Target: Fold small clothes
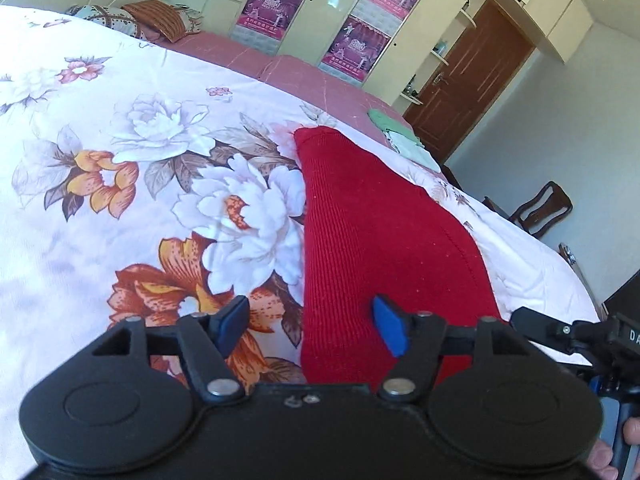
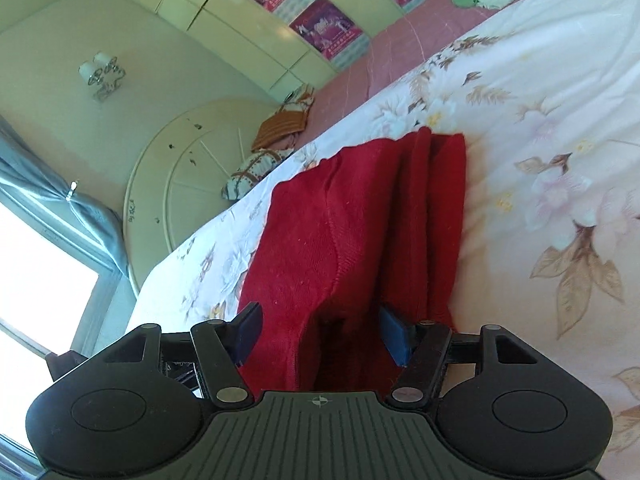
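Red knit garment (image 1: 372, 232) lies folded on the floral bedspread (image 1: 120, 208), a long narrow shape whose long axis runs from the near edge away toward the far side of the bed. In the right wrist view the same garment (image 2: 352, 220) shows several lengthwise folds stacked side by side, its far end squared off.

The left gripper (image 1: 312, 326) tilts down over the garment's near left edge; its jaws stand wide apart, the right blue pad over red cloth and the left pad over the bedspread, nothing pinched. The right gripper (image 2: 322, 332) points along the garment at a shallower tilt, rolled so the bed looks slanted; its jaws are also wide, with the near end of the cloth lying loose between the pads, not pressed. Part of that gripper and fingertips (image 1: 600, 460) on its handle show at the right edge of the left view.

Farther off, green folded clothes (image 1: 394, 132) rest on the pink sheet (image 1: 240, 52), pillows (image 1: 156, 20) at the headboard, wardrobe (image 1: 332, 8) beyond.
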Action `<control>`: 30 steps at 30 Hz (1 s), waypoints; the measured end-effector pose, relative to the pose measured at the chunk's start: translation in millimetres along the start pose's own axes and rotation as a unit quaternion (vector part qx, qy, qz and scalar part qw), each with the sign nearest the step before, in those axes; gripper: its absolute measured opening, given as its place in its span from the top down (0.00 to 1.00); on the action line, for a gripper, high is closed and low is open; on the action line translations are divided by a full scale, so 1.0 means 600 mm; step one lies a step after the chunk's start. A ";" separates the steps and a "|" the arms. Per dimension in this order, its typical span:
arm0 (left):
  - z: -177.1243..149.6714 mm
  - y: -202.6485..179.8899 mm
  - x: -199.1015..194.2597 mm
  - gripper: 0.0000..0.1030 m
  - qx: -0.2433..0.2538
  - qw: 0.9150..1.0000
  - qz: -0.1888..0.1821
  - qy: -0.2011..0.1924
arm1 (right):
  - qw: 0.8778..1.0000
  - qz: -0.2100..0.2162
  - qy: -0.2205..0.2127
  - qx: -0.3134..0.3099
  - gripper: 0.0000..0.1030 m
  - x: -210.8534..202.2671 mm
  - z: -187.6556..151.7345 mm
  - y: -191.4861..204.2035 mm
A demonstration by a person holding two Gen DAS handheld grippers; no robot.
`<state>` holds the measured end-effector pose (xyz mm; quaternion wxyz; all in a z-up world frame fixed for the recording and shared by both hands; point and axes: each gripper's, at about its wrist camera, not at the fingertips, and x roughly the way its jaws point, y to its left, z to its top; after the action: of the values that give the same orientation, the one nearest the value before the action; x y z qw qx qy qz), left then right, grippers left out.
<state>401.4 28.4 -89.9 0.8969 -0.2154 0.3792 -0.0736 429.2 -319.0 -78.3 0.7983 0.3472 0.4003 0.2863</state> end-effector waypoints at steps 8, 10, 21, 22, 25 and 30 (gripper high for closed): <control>0.002 0.004 0.002 0.33 0.018 1.000 -0.014 0.006 | 0.999 -0.038 0.014 -0.015 0.38 0.058 0.005 0.016; 0.007 0.000 0.000 0.32 0.034 0.999 -0.010 0.008 | 0.997 -0.058 0.012 -0.042 0.44 0.072 0.004 0.029; 0.075 -0.048 0.025 0.47 0.088 0.996 -0.030 0.002 | 0.948 -0.169 -0.038 -0.268 0.83 0.045 -0.042 0.126; 0.072 -0.064 0.029 0.46 0.110 0.994 -0.026 0.006 | 0.945 -0.174 -0.045 -0.273 0.83 0.032 -0.044 0.126; 0.050 -0.099 0.060 0.46 0.173 0.984 0.004 0.032 | 0.945 -0.186 -0.048 -0.263 0.83 0.012 -0.046 0.101; 0.042 -0.088 0.061 0.42 0.176 0.984 -0.002 0.029 | 0.980 -0.129 -0.021 -0.152 0.69 0.016 -0.028 0.022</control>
<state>446.5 -21.5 -74.5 0.9091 -0.0530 0.3860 -0.1476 417.7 -298.7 -79.4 0.8800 0.1733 0.3768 0.2314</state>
